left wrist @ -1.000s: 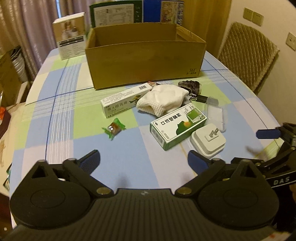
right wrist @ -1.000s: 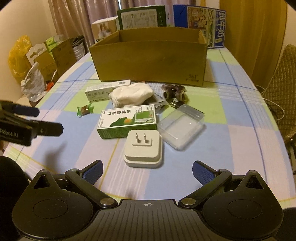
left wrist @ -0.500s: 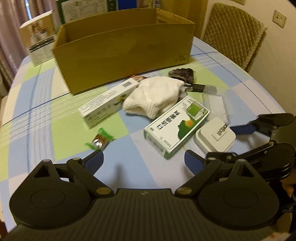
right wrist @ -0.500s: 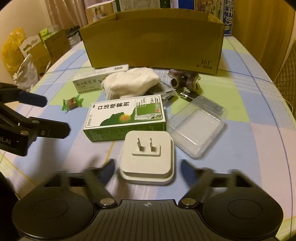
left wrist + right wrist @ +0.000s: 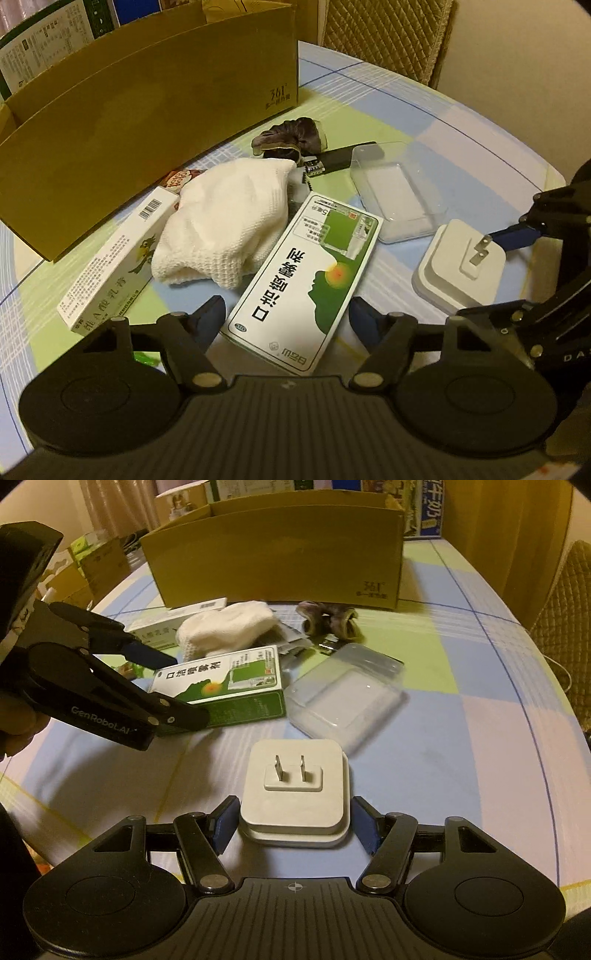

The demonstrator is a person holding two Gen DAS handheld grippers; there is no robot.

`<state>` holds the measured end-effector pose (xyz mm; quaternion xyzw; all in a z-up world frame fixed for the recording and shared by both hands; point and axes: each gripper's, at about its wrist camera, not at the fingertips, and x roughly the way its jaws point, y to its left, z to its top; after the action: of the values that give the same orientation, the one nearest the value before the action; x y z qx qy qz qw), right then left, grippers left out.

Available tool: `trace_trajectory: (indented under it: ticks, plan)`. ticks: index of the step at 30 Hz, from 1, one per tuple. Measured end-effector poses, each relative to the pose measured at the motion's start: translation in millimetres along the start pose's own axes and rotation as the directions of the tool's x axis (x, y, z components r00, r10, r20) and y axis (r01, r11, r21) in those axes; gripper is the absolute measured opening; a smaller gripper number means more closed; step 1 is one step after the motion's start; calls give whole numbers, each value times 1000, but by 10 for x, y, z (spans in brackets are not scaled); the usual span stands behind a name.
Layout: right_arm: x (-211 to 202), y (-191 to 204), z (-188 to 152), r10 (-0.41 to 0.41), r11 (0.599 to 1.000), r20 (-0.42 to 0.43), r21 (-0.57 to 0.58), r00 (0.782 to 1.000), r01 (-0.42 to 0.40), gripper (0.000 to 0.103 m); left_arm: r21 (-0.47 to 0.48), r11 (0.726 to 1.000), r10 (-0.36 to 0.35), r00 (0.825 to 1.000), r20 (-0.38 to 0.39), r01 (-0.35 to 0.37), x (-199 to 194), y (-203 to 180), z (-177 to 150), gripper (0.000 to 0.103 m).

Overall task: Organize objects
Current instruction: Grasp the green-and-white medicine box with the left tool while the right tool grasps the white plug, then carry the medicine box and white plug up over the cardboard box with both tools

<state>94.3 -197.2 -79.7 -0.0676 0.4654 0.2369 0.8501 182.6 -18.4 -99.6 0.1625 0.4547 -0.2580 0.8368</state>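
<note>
A green-and-white medicine box (image 5: 303, 280) (image 5: 221, 683) lies flat on the checked tablecloth. My left gripper (image 5: 287, 323) (image 5: 173, 686) is open, low over the table, its fingers straddling the box's near end with gaps on both sides. To the right sits a white plug adapter (image 5: 458, 266) (image 5: 295, 797), prongs up. My right gripper (image 5: 295, 825) (image 5: 498, 273) stands around its near half, open, with a narrow gap at each blue pad. The open cardboard box (image 5: 147, 110) (image 5: 277, 554) stands behind the clutter.
A white knitted cloth (image 5: 225, 225), a long white carton (image 5: 114, 266), a clear plastic case (image 5: 395, 199), a dark scrunchie (image 5: 291, 136) and a small black device (image 5: 332, 160) lie between the grippers and the cardboard box. A quilted chair (image 5: 384, 33) stands at the far right.
Both grippers moved forward and down. The left now straddles the green box. The right's fingers narrowed around the adapter.
</note>
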Motion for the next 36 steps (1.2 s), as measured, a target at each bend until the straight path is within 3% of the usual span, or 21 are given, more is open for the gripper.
trace_trajectory:
  ticks: [8,13,15,18,23,29,32,36]
  plan:
    - [-46,-75,-25,-27,999,8,34,1000,27,62,-85,995,40,996,-81,-47,-259,-351,-276,51]
    - [-59,-111,-38,-25,999,17,47,1000,24,62,-132,989,61,995,-73,-70,-349,-499,-410,53]
    - [-65,-122,-26,-29,999,19,46,999,28,64,-157,985,66,996,-60,-75,-324,-481,-374,60]
    - [-63,-150,-13,-34,999,26,44,999,33,70,-170,983,69,997,-45,-76,-260,-438,-291,61]
    - [-45,-196,0,-25,998,30,55,999,24,70,-214,974,70,997,-45,-78,-132,-352,-179,51]
    - [-3,-180,23,-14,999,31,31,999,13,70,-235,965,100,993,-69,-113,-226,-467,-281,51]
    - [-9,-164,-12,-35,999,31,14,999,34,62,-254,960,105,992,-76,-121,-298,-516,-352,51]
    - [-31,-183,-28,-50,999,33,16,998,50,62,-261,956,124,991,-46,-132,-309,-537,-316,51]
